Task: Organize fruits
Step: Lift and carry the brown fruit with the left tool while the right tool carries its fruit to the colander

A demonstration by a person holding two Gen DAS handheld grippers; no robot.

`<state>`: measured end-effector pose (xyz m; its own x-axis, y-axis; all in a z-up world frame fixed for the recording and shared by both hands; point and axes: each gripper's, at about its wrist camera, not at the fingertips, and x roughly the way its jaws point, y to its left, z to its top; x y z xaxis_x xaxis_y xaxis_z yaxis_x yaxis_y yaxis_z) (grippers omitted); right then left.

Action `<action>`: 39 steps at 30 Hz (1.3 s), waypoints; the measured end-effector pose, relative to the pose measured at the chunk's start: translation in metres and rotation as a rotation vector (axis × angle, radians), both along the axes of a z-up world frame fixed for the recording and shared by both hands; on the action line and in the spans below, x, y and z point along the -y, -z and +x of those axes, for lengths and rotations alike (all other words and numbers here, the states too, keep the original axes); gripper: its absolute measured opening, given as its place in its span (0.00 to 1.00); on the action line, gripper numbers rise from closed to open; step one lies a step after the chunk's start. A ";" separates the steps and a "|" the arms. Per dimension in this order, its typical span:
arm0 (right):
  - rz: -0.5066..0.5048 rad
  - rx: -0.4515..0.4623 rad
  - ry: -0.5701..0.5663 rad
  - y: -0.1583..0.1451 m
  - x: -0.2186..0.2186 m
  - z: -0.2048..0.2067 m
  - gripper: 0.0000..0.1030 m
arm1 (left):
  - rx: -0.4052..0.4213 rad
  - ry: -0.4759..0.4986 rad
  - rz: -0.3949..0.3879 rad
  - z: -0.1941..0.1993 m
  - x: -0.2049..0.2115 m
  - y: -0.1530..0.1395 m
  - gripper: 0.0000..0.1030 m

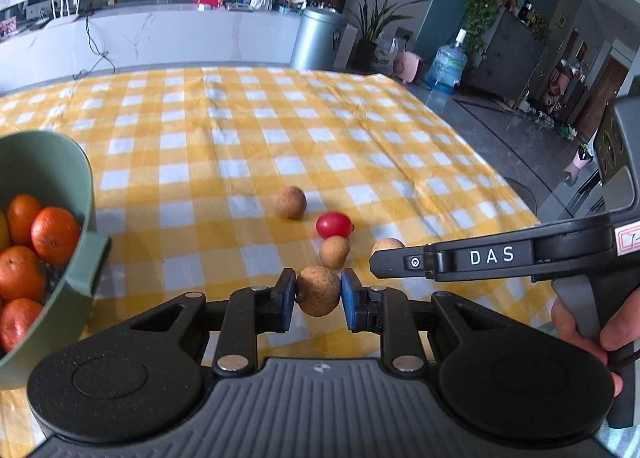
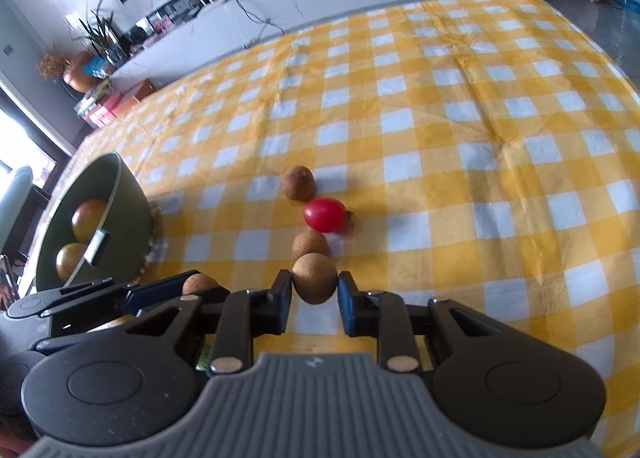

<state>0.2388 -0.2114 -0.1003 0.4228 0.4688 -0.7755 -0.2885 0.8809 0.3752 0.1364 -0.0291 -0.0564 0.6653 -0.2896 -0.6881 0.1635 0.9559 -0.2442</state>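
The left claw (image 1: pixel 318 296) pinches a brown, rough-skinned longan (image 1: pixel 317 290) between its blue pads (image 1: pixel 351 300), which press on both sides of the fruit. The right claw (image 2: pixel 314 290) grips a second longan (image 2: pixel 315 278) the same way, its pads tight against the fruit's sides. Both held fruits hang above the bench (image 1: pixel 224 145), which wears a yellow and white checked cloth.

In the left wrist view the right claw reaches in from the right edge as a black arm marked DAS, with its longan (image 1: pixel 387 245) showing just behind the tip, and a hand (image 1: pixel 588 322) wraps the grey handle at the lower right. In the right wrist view the left claw (image 2: pixel 176 290) lies low on the left with its own fruit (image 2: pixel 199 282) peeking between dark fingers.

Just beyond the claws, three small fruits lie on the cloth in a short row. Nearest is a loose longan (image 1: pixel 334 252), touching or almost touching a red cherry tomato (image 1: pixel 334 224) behind it. A further longan (image 1: pixel 291 202) sits a little beyond the tomato, near it but apart in the left wrist view.

To the left stands a green bowl (image 1: pixel 76 185) with a small side handle, holding several oranges (image 1: pixel 54 236). From the right wrist view the bowl (image 2: pixel 132 201) shows two rounded fruits inside.

Past the bench, a white counter, a metal bin, potted plants and a water bottle line the room.
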 end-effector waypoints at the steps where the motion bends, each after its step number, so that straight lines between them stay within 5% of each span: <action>1: 0.009 0.014 0.003 -0.003 0.001 -0.002 0.20 | 0.012 -0.004 0.005 -0.002 0.000 -0.005 0.26; 9: 0.088 0.109 -0.001 -0.025 -0.001 -0.022 0.20 | 0.071 -0.054 0.017 -0.017 -0.023 -0.042 0.26; 20: 0.084 0.262 -0.222 -0.066 -0.071 -0.052 0.20 | 0.086 -0.207 -0.032 -0.032 -0.081 -0.073 0.26; 39: -0.148 0.343 -0.528 -0.068 -0.185 -0.049 0.20 | -0.034 -0.357 -0.162 -0.029 -0.158 -0.039 0.26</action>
<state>0.1898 -0.0264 -0.0325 0.3994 0.5803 -0.7097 -0.7793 0.6226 0.0705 0.1074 0.1289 -0.0171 0.7216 -0.1505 -0.6758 -0.1834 0.8997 -0.3962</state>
